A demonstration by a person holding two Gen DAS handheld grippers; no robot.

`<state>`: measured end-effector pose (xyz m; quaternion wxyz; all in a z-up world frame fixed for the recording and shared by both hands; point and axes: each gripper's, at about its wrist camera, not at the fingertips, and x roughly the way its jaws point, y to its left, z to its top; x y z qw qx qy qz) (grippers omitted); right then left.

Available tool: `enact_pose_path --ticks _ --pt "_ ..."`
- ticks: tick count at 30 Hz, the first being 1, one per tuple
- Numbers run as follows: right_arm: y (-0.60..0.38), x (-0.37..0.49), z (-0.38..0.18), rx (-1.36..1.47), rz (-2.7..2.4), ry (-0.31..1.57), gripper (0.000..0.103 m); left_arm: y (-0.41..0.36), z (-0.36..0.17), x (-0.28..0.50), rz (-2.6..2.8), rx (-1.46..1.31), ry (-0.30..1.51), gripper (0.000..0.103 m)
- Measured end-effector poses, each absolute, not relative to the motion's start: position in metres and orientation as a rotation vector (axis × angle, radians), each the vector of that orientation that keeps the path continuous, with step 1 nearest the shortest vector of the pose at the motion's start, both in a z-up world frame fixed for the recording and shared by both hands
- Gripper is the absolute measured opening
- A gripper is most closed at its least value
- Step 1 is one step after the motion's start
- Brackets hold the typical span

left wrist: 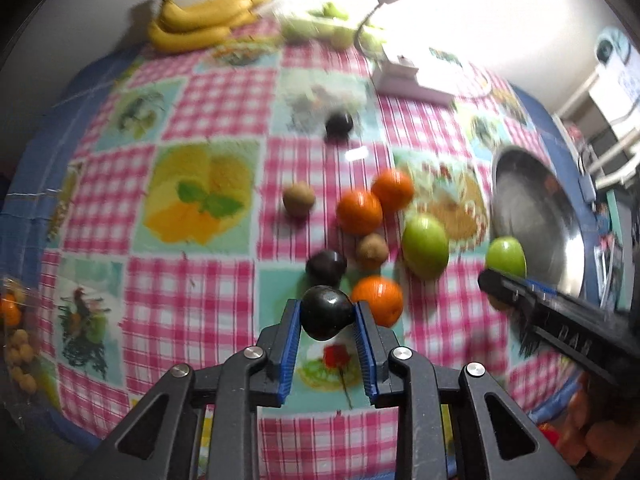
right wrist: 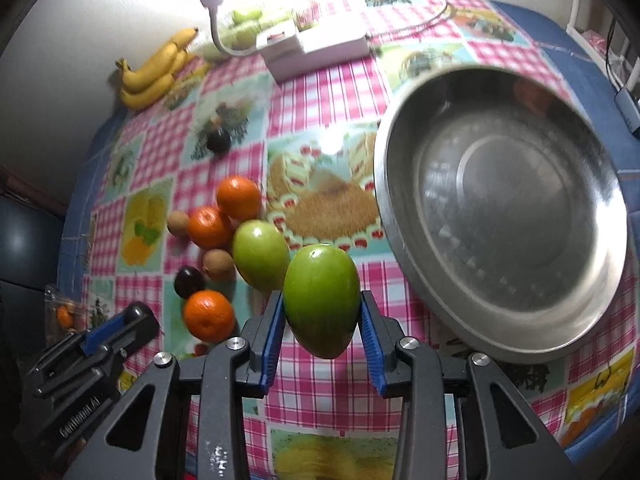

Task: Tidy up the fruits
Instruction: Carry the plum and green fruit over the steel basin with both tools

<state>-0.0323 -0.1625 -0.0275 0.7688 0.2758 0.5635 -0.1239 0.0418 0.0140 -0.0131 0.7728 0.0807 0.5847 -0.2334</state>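
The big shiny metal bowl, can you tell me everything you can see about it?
The big round silver metal bowl looks like stainless steel, with a wide sloping wall, a flat circular bottom and a thin rolled rim. It is empty, with only blurry reflections inside. It sits upright on the pink checked tablecloth near the table's blue edge. No fruit or gripper touches it; the green apple held in the right gripper hangs beside its rim.
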Motion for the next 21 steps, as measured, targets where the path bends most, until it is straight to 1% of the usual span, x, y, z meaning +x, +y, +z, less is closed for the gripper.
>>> enact_pose_path --ticks 4,9,15,21 --pt "-0.173 -0.027 -0.018 0.602 -0.302 1.209 0.038 0.005 0.001 0.055 -0.464 0.104 1.237 0.029" --pt "-0.195 -0.017 -0.01 0.604 -0.379 1.189 0.038 -0.012 0.007 0.066 -0.425 0.02 1.252 0.029" --pt "-0.217 -0.012 -0.009 0.597 -0.428 1.182 0.038 -0.051 -0.001 0.072 -0.394 -0.017 1.284 0.029" --pt "-0.244 -0.026 -0.015 0.584 -0.526 1.201 0.038 -0.098 -0.011 0.068 -0.417 -0.001 1.313 0.029"
